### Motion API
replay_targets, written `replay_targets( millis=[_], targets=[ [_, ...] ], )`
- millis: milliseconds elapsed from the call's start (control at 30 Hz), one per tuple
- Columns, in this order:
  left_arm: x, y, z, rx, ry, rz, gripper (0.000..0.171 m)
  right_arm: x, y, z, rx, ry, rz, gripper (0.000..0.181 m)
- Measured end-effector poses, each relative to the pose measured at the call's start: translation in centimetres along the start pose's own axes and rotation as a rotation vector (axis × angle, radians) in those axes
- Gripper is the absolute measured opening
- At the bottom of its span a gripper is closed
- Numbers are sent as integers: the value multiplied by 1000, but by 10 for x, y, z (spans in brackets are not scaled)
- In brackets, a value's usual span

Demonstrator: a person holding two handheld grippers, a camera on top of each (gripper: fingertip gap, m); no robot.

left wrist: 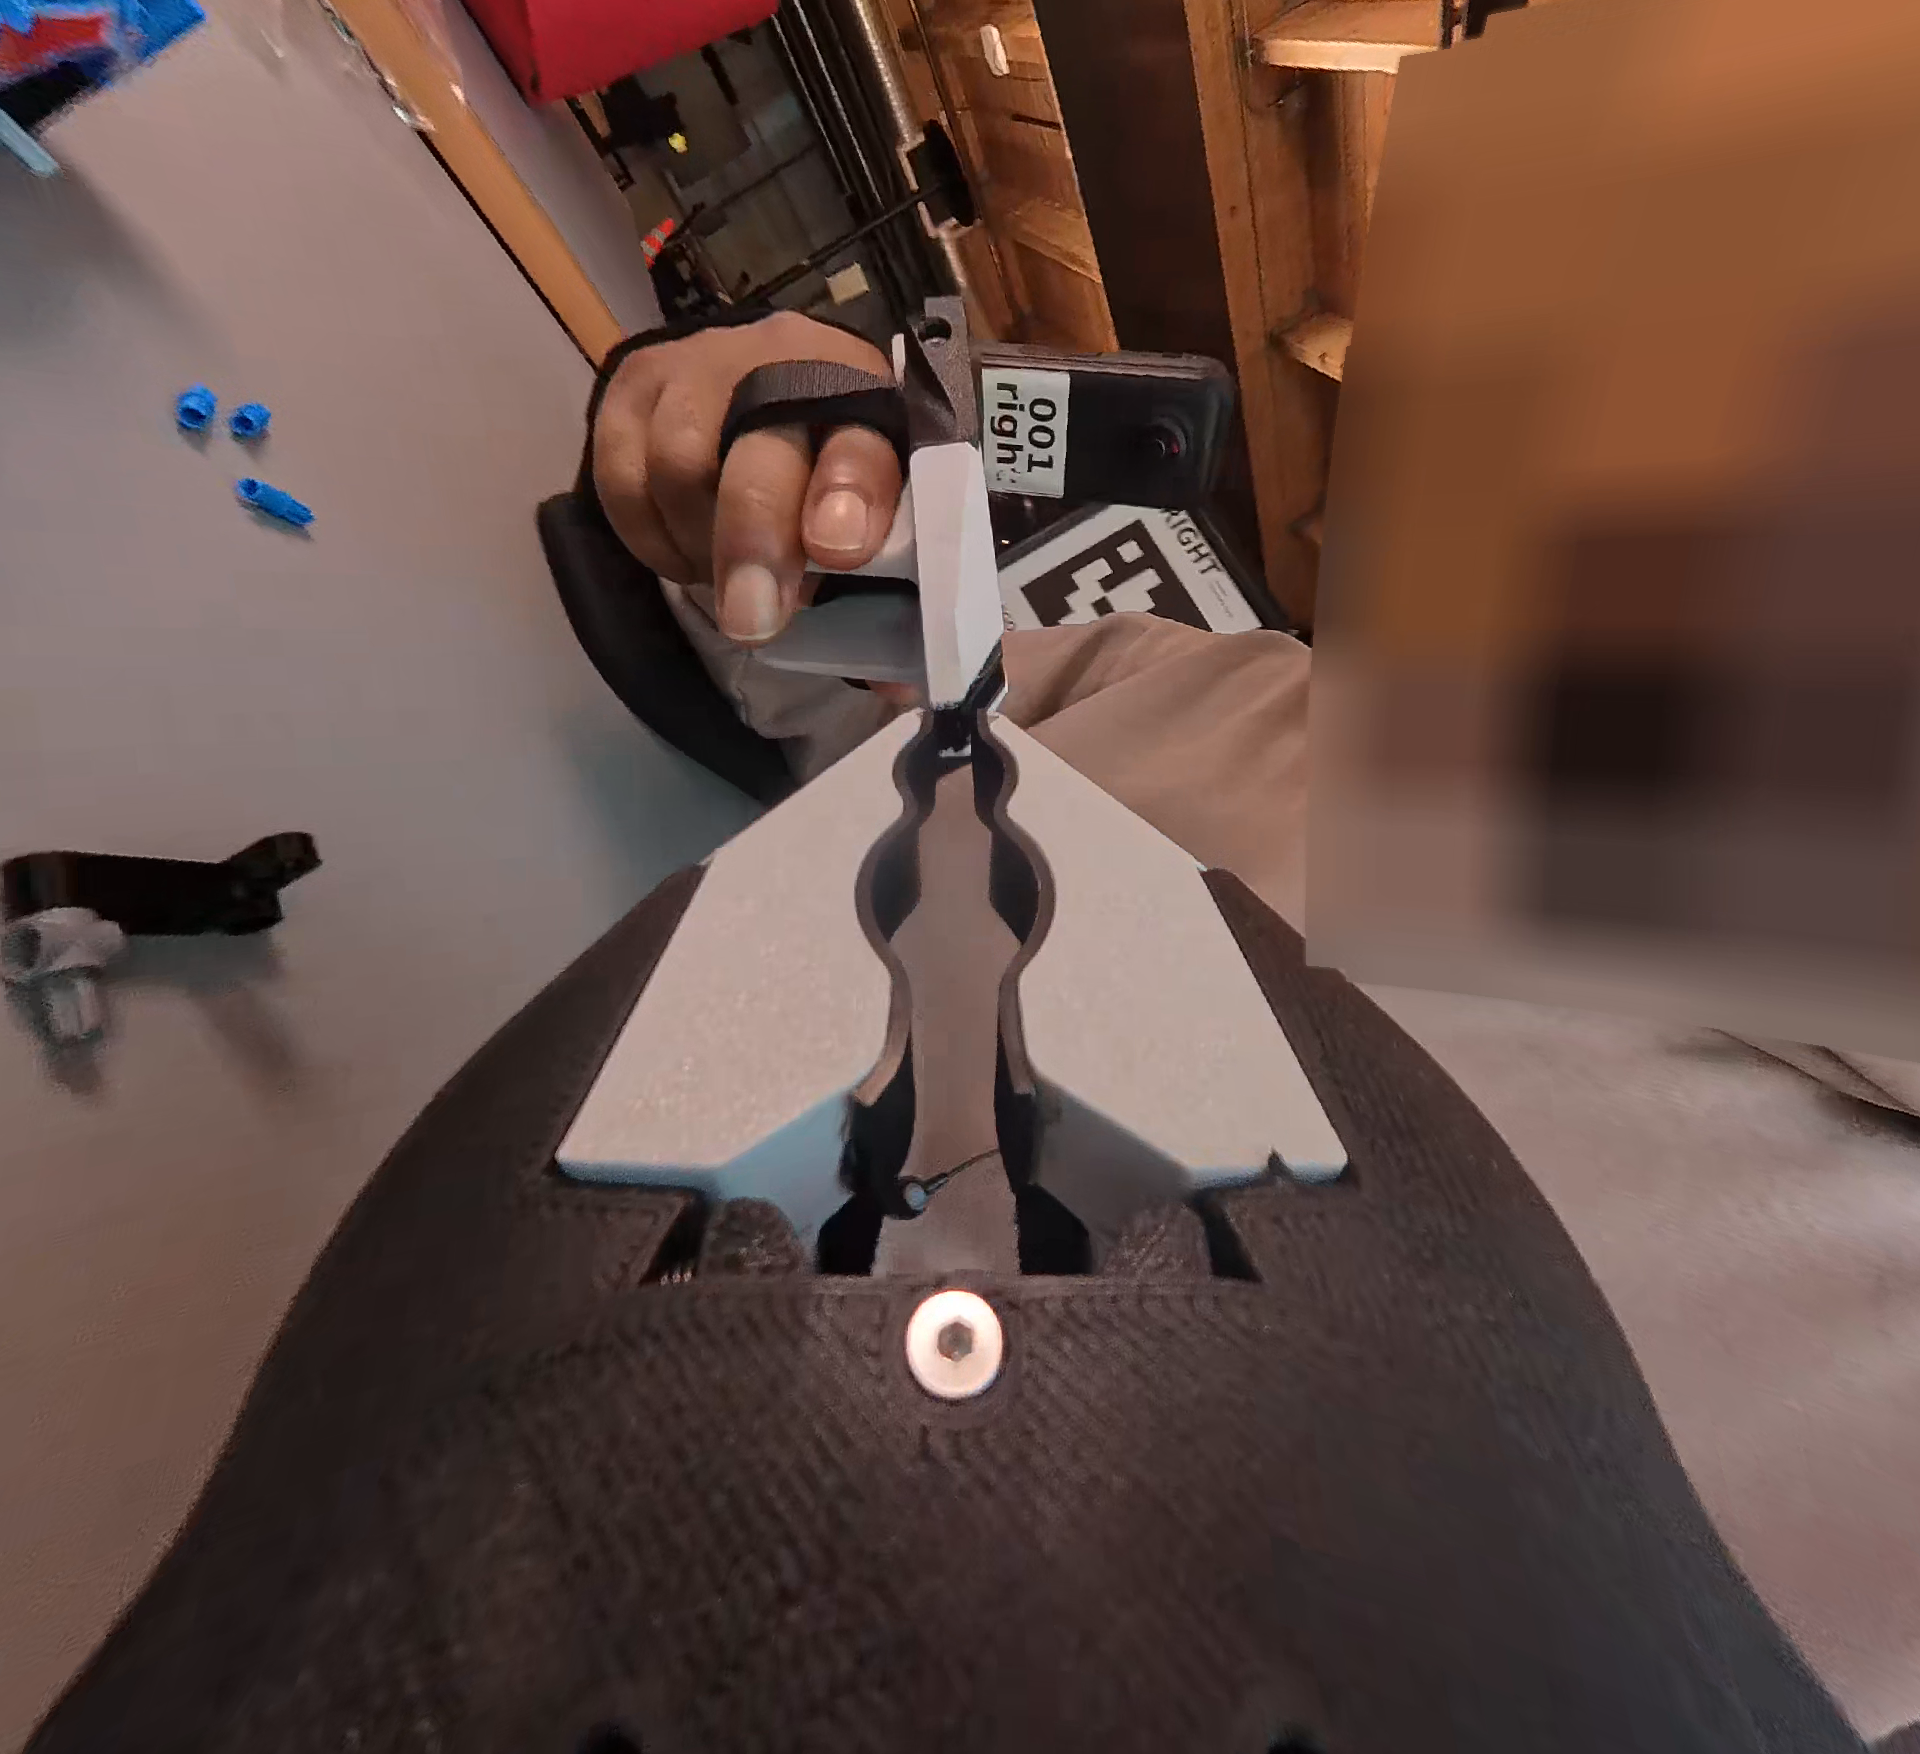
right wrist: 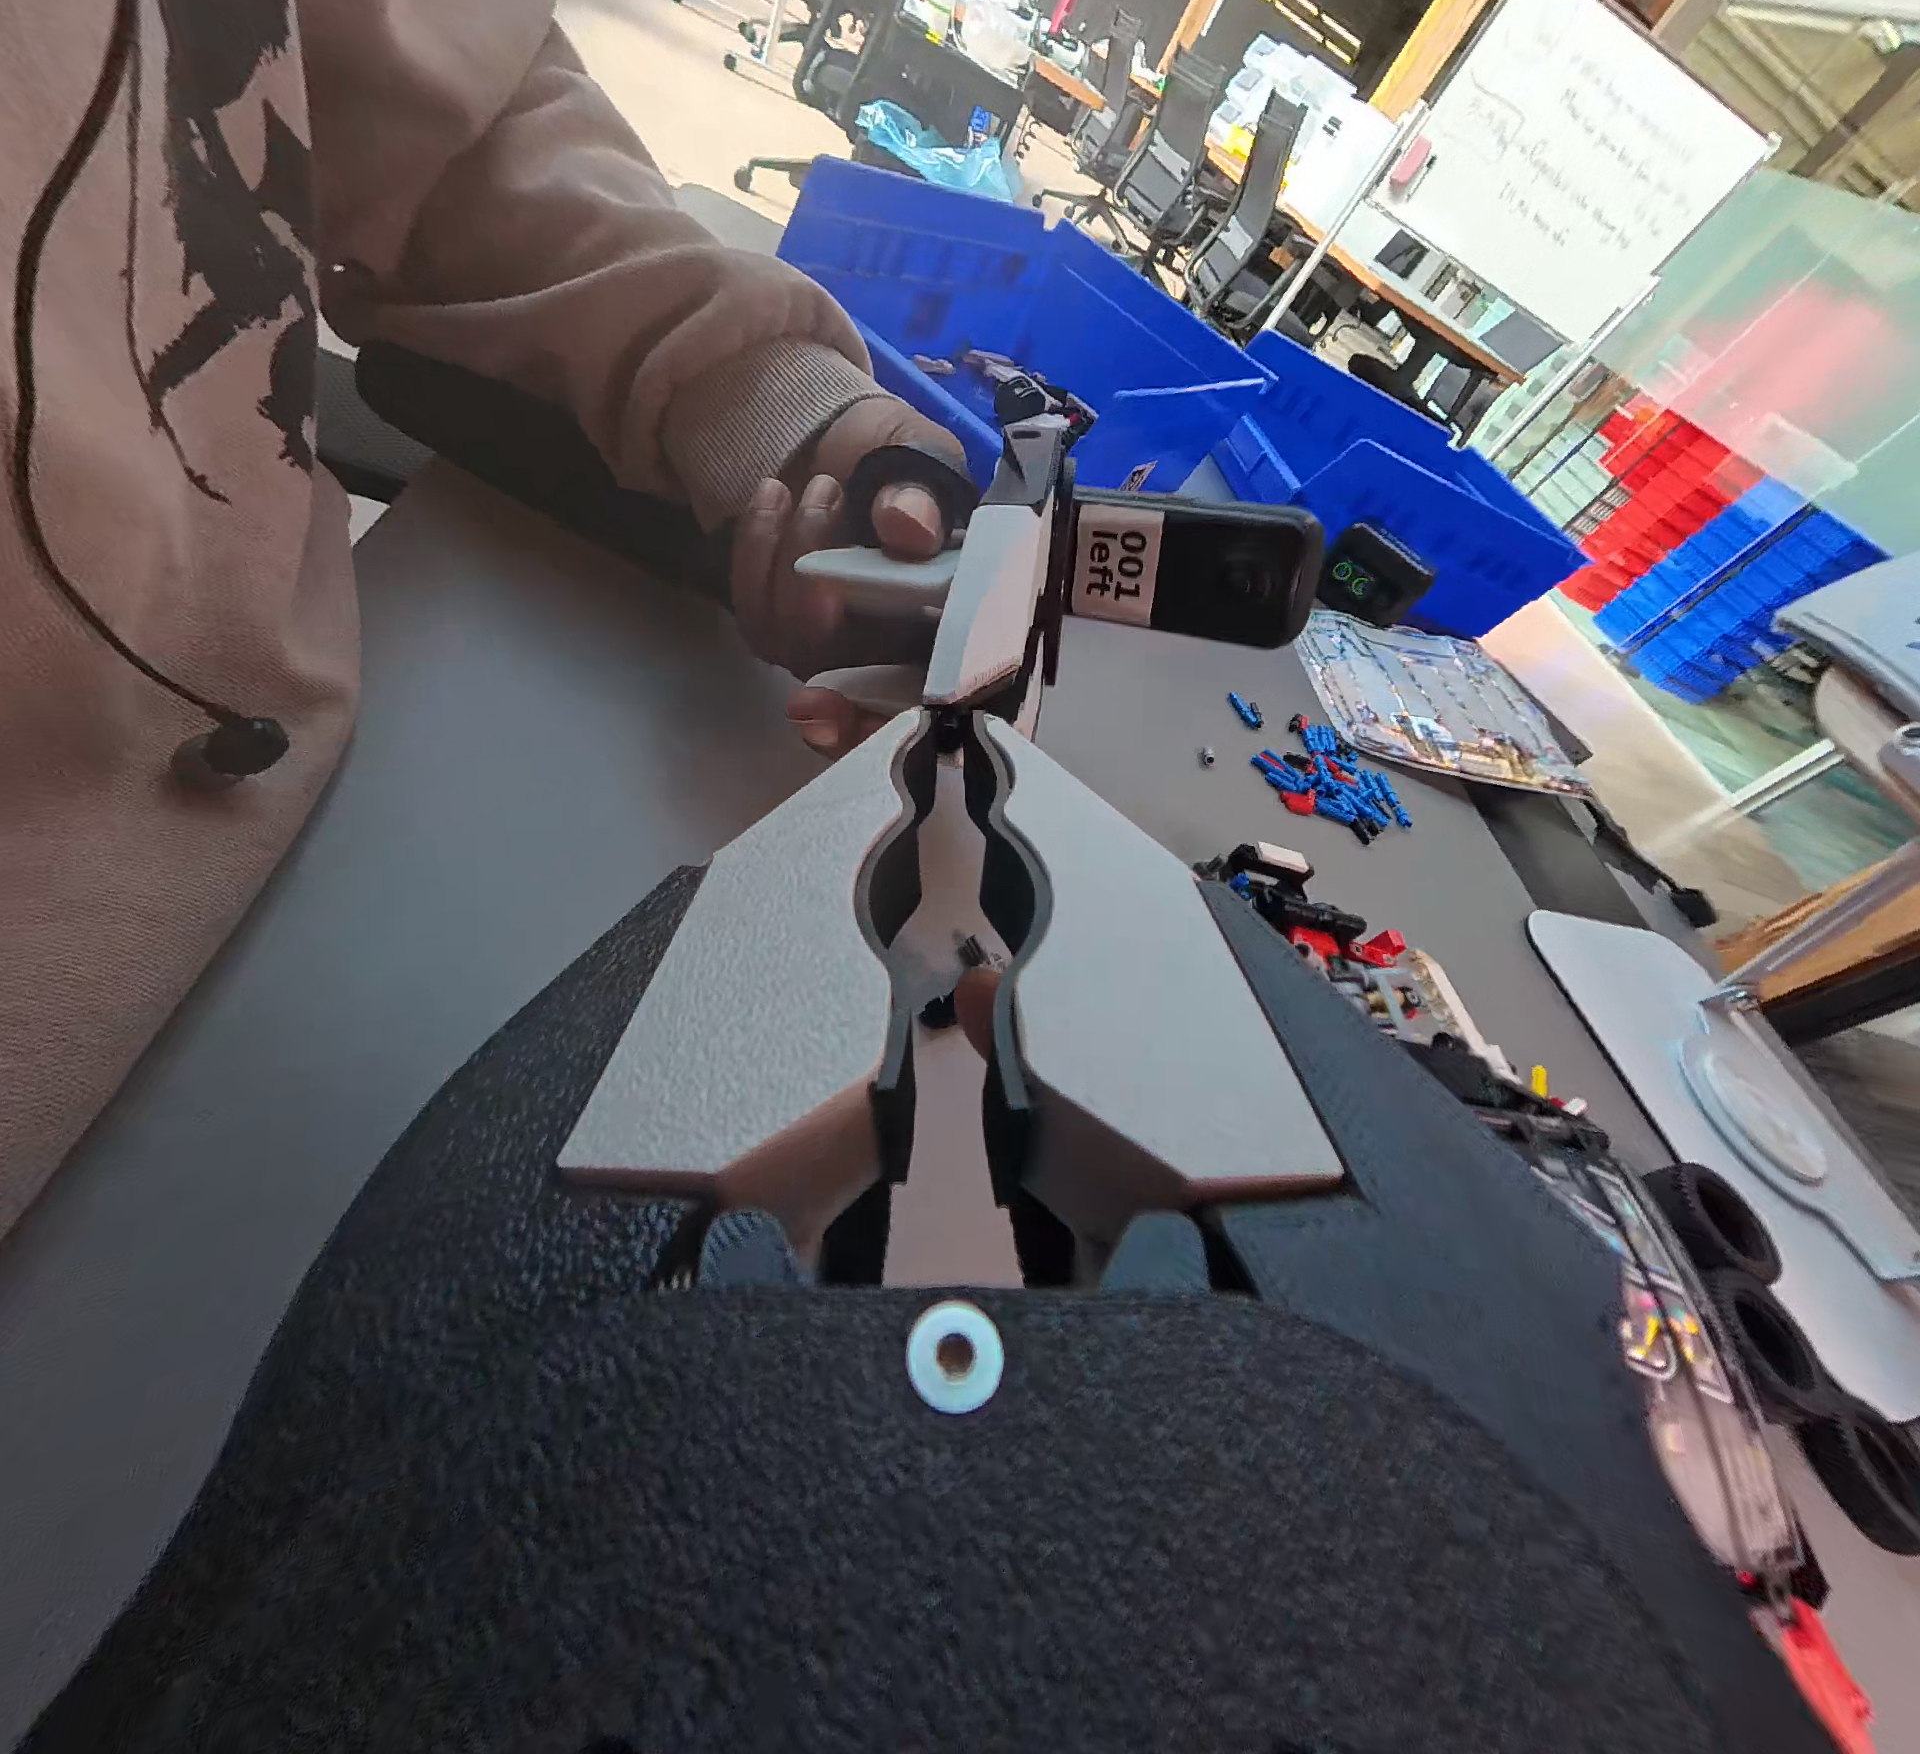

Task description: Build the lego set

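Observation:
My two grippers meet tip to tip above the grey table (left wrist: 312, 665). In the left wrist view my left gripper (left wrist: 958, 730) is shut, its tips pinching a small black lego piece (left wrist: 954, 748). The right gripper (left wrist: 971, 681), held by a hand (left wrist: 707, 478), touches the same spot from the far side. In the right wrist view my right gripper (right wrist: 951, 730) is shut on the small black piece (right wrist: 948, 740), with the left gripper's tips (right wrist: 977, 696) against it. How the piece is shared between them is hidden.
Loose blue pins (left wrist: 249, 419), a black lego part (left wrist: 156, 883) and a grey part (left wrist: 57, 956) lie on the table. A pile of blue pins (right wrist: 1330, 779), the instruction booklet (right wrist: 1434, 707), a part-built model (right wrist: 1351, 956), black tyres (right wrist: 1745, 1289) and blue bins (right wrist: 1143, 333) are to the right. My two grippers' fingertips are within a few centimetres of each other.

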State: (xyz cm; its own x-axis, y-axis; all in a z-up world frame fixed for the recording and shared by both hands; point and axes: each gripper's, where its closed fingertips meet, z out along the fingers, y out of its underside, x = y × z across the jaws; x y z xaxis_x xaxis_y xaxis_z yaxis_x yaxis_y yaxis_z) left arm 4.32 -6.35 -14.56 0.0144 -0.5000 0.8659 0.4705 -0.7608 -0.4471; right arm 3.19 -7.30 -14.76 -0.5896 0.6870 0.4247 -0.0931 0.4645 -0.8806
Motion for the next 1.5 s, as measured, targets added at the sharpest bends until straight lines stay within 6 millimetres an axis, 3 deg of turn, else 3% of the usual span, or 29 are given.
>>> replay_targets(
  millis=[100, 233, 333, 667, 767, 867, 933, 1000, 1167, 1400, 1433, 1500],
  targets=[
    [-2, -7, -5, 20, -62, 65, 20, 8, 10, -3, 9, -25, 152, 2],
    [-10, -9, -11, 35, -115, 73, 14, 10, 10, -4, 30, -41, 234, 2],
    [-12, -3, -5, 6, -127, 90, 5, 6, 13, 0, 1, -43, 212, 2],
    [-19, 4, -6, -31, -160, 49, 3, -2, 19, 3, -45, -60, 143, 3],
    [-36, -4, -19, -83, -406, 289, 9, 3, 32, 2, -109, -48, 173, 3],
    [-75, -16, -66, -242, -871, 636, 24, 26, 44, -11, -131, 20, 253, 2],
    [-94, -9, -78, -351, -999, 700, 25, 38, 50, -18, -132, 55, 303, 3],
    [-106, -1, -75, -420, -1030, 719, 25, 43, 56, -19, -147, 73, 331, 3],
    [-116, -5, -68, -515, -1086, 822, 20, 36, 64, -14, -197, 52, 348, 3],
    [-118, -3, -59, -606, -1047, 969, 7, 31, 72, -11, -223, 26, 400, 3],
    [-117, -5, -57, -581, -1018, 1004, 7, 30, 73, -10, -224, 23, 405, 3],
    [-96, -4, -40, -450, -851, 1066, 7, 28, 72, -9, -221, 13, 411, 3]
  ],
)
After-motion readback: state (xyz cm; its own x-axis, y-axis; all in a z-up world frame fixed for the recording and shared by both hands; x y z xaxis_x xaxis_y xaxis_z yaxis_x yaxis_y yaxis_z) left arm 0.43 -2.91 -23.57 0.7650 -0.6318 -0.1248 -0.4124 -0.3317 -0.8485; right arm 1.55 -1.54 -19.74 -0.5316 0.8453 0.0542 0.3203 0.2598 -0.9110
